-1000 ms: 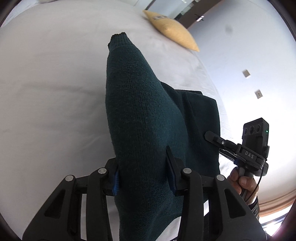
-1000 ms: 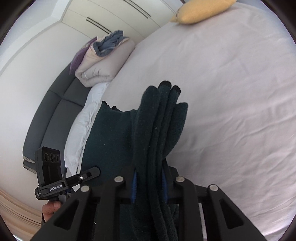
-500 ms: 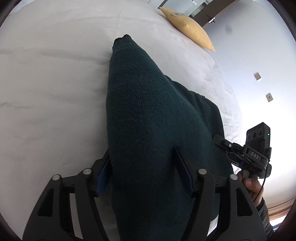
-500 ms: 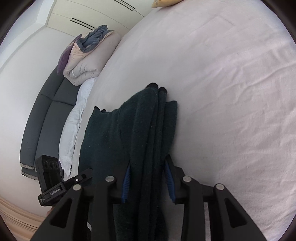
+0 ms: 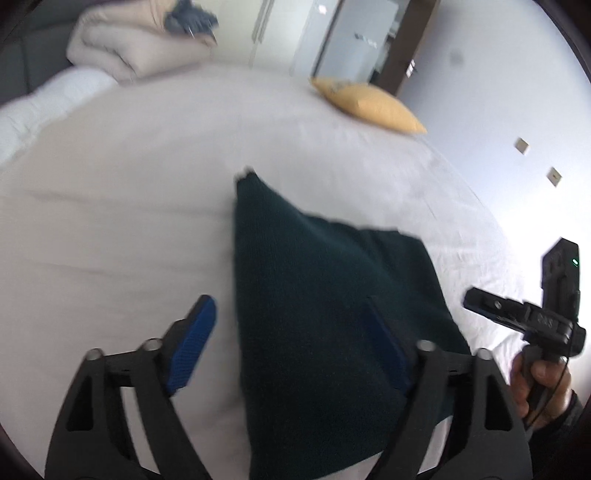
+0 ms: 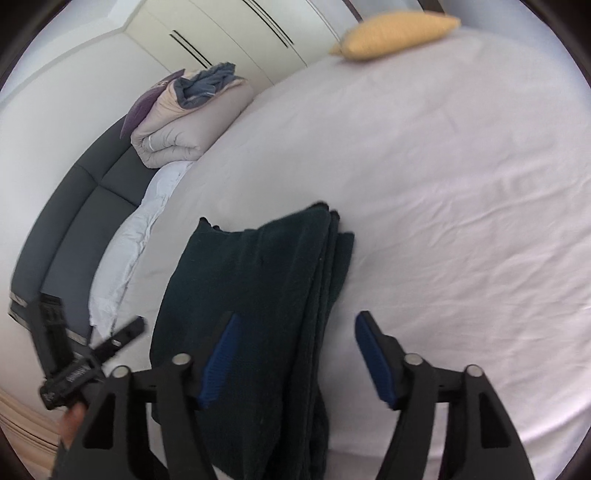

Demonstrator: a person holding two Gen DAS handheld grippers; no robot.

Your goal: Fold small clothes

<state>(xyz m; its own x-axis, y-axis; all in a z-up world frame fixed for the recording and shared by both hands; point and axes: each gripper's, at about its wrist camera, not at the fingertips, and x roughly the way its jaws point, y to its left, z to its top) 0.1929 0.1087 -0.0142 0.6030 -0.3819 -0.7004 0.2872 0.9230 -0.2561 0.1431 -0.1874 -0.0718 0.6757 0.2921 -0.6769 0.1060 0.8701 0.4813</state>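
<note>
We spread both grippers, left (image 5: 291, 332) and right (image 6: 295, 354), jaws just opening, off the folded dark-green sweater (image 6: 258, 280) lying on the bed (image 6: 443, 184).

Dark green knitted garment (image 6: 258, 295), folded in layers, flat on white bed

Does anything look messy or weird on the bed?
Mostly tidy. The dark green sweater lies folded on the white bed sheet, but its stacked layers are not flush: one lower edge sticks out on the right side. The yellow pillow sits alone at the far edge.
</note>
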